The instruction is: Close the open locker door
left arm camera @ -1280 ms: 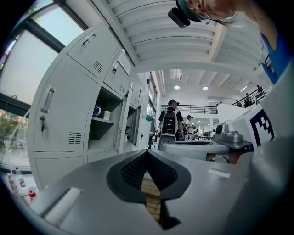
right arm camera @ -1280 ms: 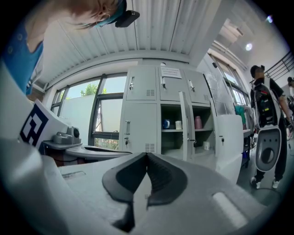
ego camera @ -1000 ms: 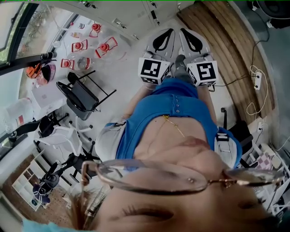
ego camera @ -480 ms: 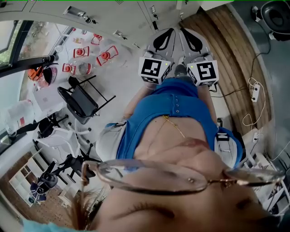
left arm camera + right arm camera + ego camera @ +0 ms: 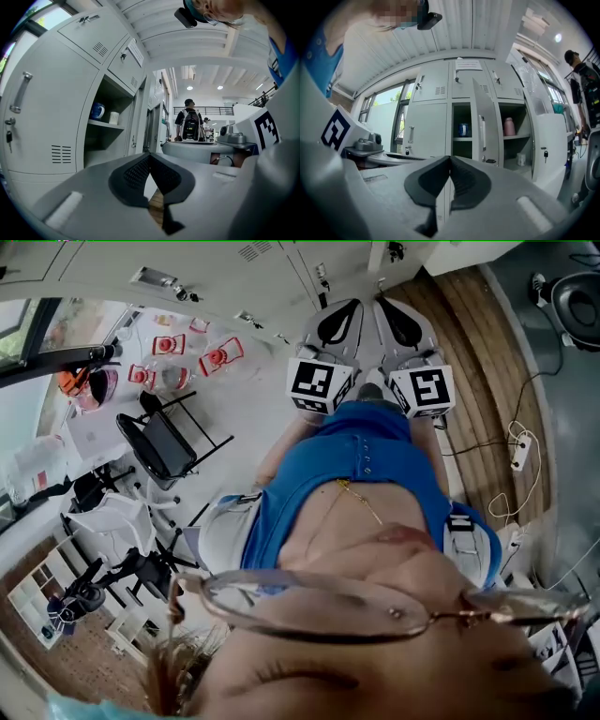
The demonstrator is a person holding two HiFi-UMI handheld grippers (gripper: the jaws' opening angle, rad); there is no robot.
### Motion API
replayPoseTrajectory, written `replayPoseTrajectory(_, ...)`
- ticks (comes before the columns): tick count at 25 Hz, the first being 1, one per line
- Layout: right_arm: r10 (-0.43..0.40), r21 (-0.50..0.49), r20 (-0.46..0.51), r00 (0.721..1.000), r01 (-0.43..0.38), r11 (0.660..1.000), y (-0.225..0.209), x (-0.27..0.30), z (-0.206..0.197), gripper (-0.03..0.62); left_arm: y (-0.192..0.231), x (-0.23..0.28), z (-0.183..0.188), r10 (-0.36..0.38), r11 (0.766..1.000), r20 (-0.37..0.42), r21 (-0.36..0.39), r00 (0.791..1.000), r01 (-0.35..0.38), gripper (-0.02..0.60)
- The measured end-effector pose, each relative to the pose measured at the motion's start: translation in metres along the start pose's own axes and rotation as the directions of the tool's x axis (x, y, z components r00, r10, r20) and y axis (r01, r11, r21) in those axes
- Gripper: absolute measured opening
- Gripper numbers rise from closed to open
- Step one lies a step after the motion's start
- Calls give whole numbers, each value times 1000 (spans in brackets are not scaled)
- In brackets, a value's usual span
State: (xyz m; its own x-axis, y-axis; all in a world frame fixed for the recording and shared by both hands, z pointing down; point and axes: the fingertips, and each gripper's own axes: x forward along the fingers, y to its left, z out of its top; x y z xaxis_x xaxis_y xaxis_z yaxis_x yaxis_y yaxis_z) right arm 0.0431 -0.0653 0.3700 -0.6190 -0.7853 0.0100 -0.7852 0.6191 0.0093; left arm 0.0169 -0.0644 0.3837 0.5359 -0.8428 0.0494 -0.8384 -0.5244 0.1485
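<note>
Grey steel lockers (image 5: 429, 122) loomed nearer; left gripper (image 5: 150, 157) and right gripper (image 5: 450, 161), jaws together, empty, might slip off the ajar grey door (image 5: 483, 126).

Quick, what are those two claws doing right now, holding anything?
Left claw: closed, holding nothing.
Right claw: closed, holding nothing.

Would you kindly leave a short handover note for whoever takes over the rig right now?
Left gripper: shut, empty.
Right gripper: shut, empty.
Both point level at the lockers, touching nothing.
Open locker door stands ajar ahead, just right of the blue mug in the right gripper view; a second door further right also looks open.
Done: nothing yet.
Left: reach the door and push it shut.
</note>
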Motion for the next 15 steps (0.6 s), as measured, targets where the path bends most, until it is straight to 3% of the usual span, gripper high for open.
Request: replayPoseTrajectory(15,103,-7,7,995,-102,995,-53,35,3,2,15,49,-3,108,994,-8,-5,994,-108,0)
